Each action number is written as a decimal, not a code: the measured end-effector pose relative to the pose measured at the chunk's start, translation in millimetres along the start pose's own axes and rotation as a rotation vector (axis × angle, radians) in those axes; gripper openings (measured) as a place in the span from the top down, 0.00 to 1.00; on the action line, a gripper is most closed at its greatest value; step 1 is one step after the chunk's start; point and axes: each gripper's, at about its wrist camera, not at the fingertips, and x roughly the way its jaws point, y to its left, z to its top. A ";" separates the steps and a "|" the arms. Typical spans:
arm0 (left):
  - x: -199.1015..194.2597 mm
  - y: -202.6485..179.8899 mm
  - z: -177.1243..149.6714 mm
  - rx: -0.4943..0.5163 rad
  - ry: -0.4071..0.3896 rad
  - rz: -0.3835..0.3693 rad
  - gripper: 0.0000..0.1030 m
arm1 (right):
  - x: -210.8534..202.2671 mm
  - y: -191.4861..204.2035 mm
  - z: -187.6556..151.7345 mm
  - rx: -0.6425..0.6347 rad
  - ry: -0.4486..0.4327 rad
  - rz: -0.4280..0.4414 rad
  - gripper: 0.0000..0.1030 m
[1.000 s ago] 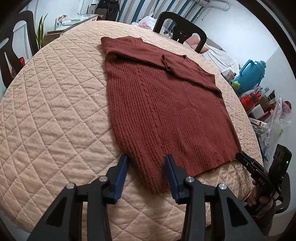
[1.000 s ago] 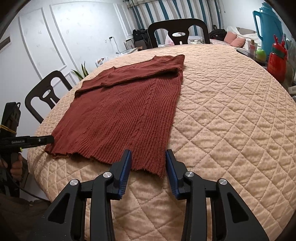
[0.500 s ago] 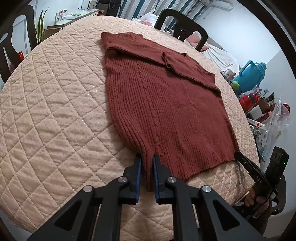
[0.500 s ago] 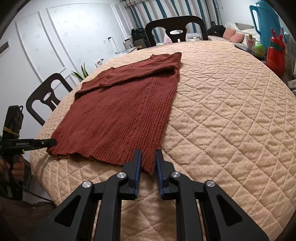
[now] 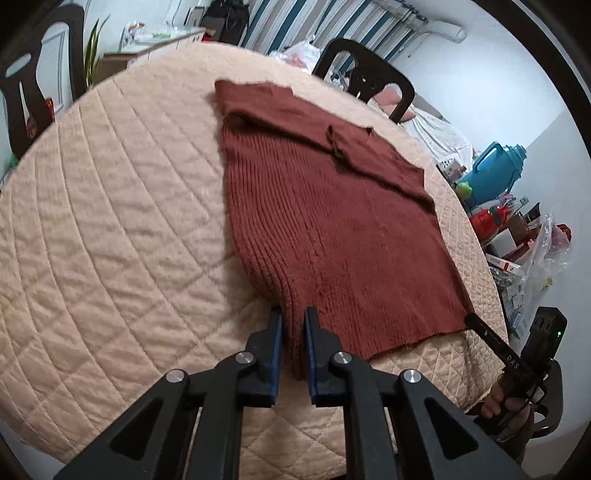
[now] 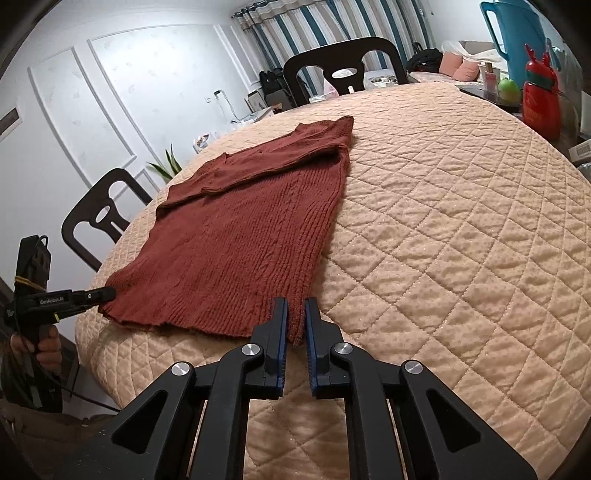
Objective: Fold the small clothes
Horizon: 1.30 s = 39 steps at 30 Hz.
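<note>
Rust ribbed knit sweater (image 5: pixel 332 229) lies flat on quilted peach cover (image 5: pixel 110 221), sleeves folded across top. Both grippers, wide apart 1 s ago, now pinch hem corners: left (image 5: pixel 293 325) w/ near-left corner, right (image 6: pixel 295 317) w/ other. Corners look lifted, so bottom-up fold prob. starting.

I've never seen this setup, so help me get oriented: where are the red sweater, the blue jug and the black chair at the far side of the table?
red sweater (image 5: pixel 332 236), left wrist view, middle of its ribbed body.
blue jug (image 6: pixel 513 26), right wrist view, its side wall.
black chair (image 6: pixel 343 51), right wrist view, top rail of its backrest.
</note>
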 end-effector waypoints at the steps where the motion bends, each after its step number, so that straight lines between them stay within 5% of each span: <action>1: 3.4 0.9 -1.5 -0.007 0.017 -0.013 0.84 | 0.1 -0.7 -0.3 0.002 0.000 0.001 0.91; 4: 5.3 1.7 -4.4 -0.016 0.019 -0.049 0.69 | 1.4 -3.4 -1.0 0.011 0.004 -0.003 0.91; 5: 3.0 1.1 -4.3 -0.019 0.004 -0.067 0.49 | 2.1 -4.2 -1.1 0.016 0.005 -0.003 0.91; 7: -1.6 1.7 -2.9 -0.044 -0.040 -0.088 0.26 | 2.4 -5.7 -1.7 0.019 0.008 0.002 0.91; 9: 1.4 3.1 -0.4 -0.072 -0.036 -0.087 0.26 | 3.4 -5.1 -2.2 0.018 0.010 0.000 0.91; 12: 4.1 -2.6 0.3 -0.052 -0.021 -0.044 0.31 | 6.1 -4.3 -3.7 0.017 0.022 0.003 0.90; 15: 5.2 -5.0 0.7 -0.041 -0.010 0.007 0.50 | 7.4 -2.9 -4.4 0.006 0.024 -0.003 0.90; 17: 6.2 -0.9 1.1 -0.057 0.004 0.013 0.76 | 6.3 -1.3 -3.4 -0.012 0.022 0.000 0.90; 18: 9.6 0.4 1.4 -0.064 0.026 0.009 0.81 | 4.8 -0.2 -2.3 -0.020 0.015 0.006 0.91; 22: 9.3 1.0 2.6 -0.059 0.032 0.009 0.88 | -0.2 -2.0 0.9 -0.002 -0.007 0.038 0.91; 39: -45.8 -11.3 14.4 -0.050 -0.107 -0.114 0.90 | -46.0 7.1 9.5 0.009 -0.125 0.131 0.92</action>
